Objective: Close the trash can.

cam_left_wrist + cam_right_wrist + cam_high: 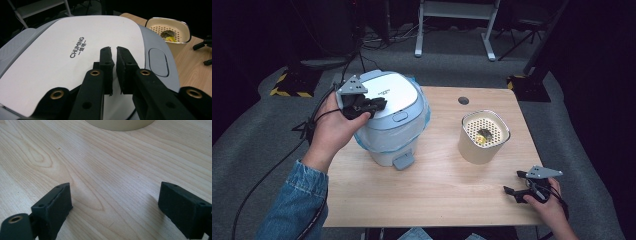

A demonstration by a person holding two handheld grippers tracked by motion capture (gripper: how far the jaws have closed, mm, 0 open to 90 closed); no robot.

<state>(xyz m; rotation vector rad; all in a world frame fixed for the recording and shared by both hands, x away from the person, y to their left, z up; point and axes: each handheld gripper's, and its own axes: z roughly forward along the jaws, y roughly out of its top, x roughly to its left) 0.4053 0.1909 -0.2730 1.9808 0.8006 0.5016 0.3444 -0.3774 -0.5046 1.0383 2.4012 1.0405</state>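
From the high view, the bin (389, 117) stands at about ten o'clock on the counter (432, 185), lined with a pale blue bag and capped by a white lid; its pedal faces six o'clock, toward the person, so its front-to-back line runs twelve to six and its long axis is upright; the left gripper (371, 104) rests on the lid's nine o'clock side with fingers drawn nearly together, holding nothing; the cream cup (483, 137) sits at two o'clock with a scrap on its perforated insert; the right gripper (518, 186) lies low at four o'clock, fingers spread wide and empty. From the left gripper view, the narrow fingers (107, 62) hover just over the smooth lid (75, 55), the push button (158, 62) lying toward three o'clock; my judgement is that pressing here, off the button, could slide the fingers across the slick plastic or rock the light bin toward the counter's near-left edge, and the loose bag could shift. From the right gripper view, the wide fingers (53, 205) sit just above bare wood, the cup's base (120, 123) at twelve o'clock; a careless forward sweep could knock it over.
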